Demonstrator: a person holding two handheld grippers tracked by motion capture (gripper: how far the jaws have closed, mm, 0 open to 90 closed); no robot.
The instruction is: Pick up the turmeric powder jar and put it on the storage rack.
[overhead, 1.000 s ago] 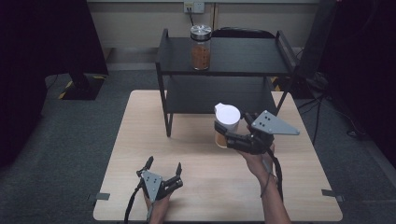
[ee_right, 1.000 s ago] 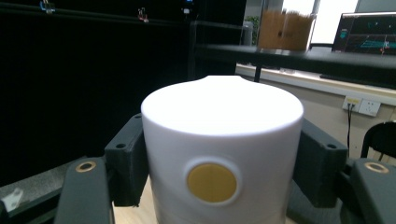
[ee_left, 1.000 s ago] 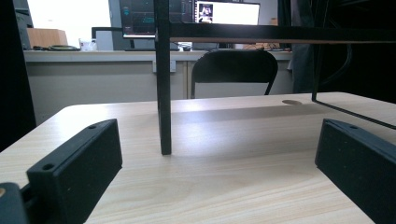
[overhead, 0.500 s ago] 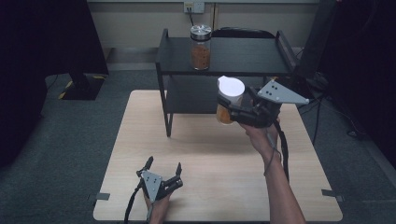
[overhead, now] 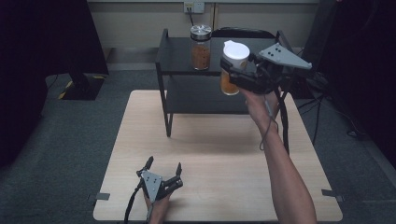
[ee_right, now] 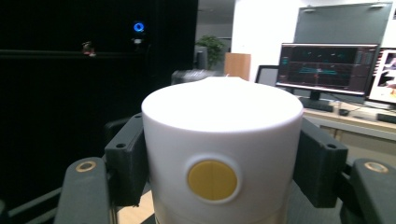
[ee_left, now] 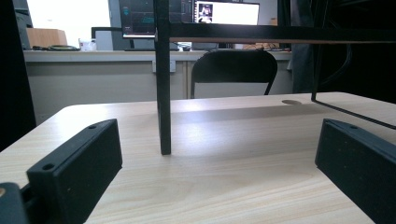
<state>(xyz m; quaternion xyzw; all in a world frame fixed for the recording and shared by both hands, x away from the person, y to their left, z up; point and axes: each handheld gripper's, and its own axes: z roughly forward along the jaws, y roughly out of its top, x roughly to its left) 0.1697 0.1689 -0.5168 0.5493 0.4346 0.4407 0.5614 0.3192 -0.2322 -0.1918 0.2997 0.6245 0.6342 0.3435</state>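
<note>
- Left gripper (overhead: 164, 167) sits nearest, at the table's (overhead: 219, 154) near edge, well short of the shelf rack (overhead: 187, 51); jaws spread wide w/ nothing between them, just bare wood and the rack's front leg (ee_left: 163, 93) ahead in the left gripper view
- Best to leave that hand parked there, it's clear of the carry path
- Right gripper (overhead: 229, 70) is up in the air, roughly at the rack's top-shelf height, over the rack's right part
- Its jaws are clamped on the white-lidded jar (overhead: 232, 67); in the right gripper view the pads press both sides of the white lid (ee_right: 222, 135), yellow dot facing the camera, so the grip is on the lid, not the glass
- Jar looks upright, orange contents below the lid, hanging free, not touching the shelf
- Step in hand, as I read it: set this jar on the rack's top shelf
- To do it well: keep the jar plumb, bring it in over the shelf edge w/ the base clearly above the shelf surface, then lower straight down
- Since the hold is on the lid, avoid jerks or tilt; a loose lid could let the body swing or drop
- Don't open until the base rests flat on the shelf
- Farthest: metal-lidded jar (overhead: 200, 46) already on the top shelf, left of the held jar and apart from it
- Leave a gap beside that jar so the jaws have room to open w/o knocking it
</note>
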